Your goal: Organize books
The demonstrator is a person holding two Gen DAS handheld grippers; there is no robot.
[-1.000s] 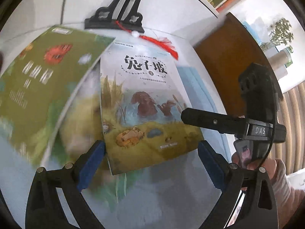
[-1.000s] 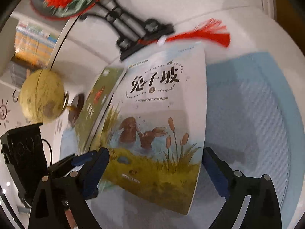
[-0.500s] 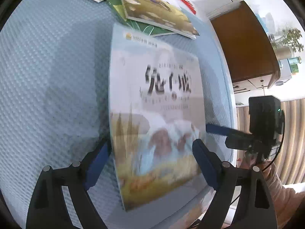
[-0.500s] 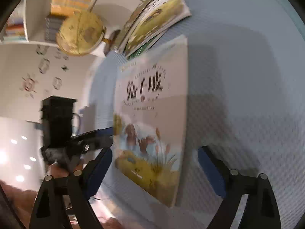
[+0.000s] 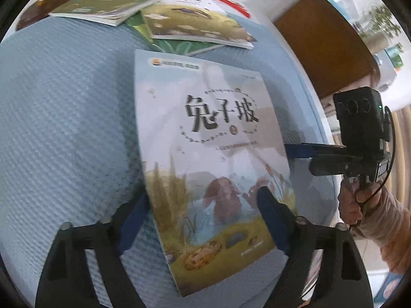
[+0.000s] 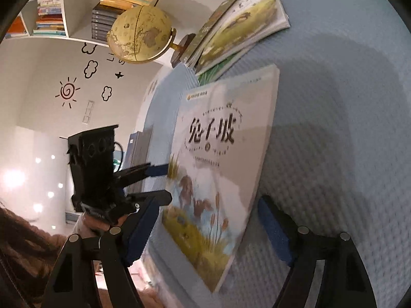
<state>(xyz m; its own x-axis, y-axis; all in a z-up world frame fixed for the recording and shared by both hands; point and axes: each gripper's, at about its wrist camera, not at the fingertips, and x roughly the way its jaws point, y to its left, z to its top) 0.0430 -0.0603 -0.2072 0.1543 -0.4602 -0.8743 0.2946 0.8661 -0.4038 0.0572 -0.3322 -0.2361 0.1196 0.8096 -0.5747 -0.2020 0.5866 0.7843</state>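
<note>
Rabbit book (image 5: 213, 169) lies on blue mat (image 5: 66, 118), near front edge, cover up

Left gripper (image 5: 203, 213) closing, book between its jaws, blue pads not pressing on it that I can see

Right gripper (image 6: 205, 228) closing too, same book between jaws, right pad clear of book edge

Other books (image 5: 154, 15) piled at far end of mat, globe (image 6: 140, 34) beside them

We read 兔子坡 in large dark characters on book cover (image 5: 205, 159); smaller lines beneath too blurred for us.
</note>
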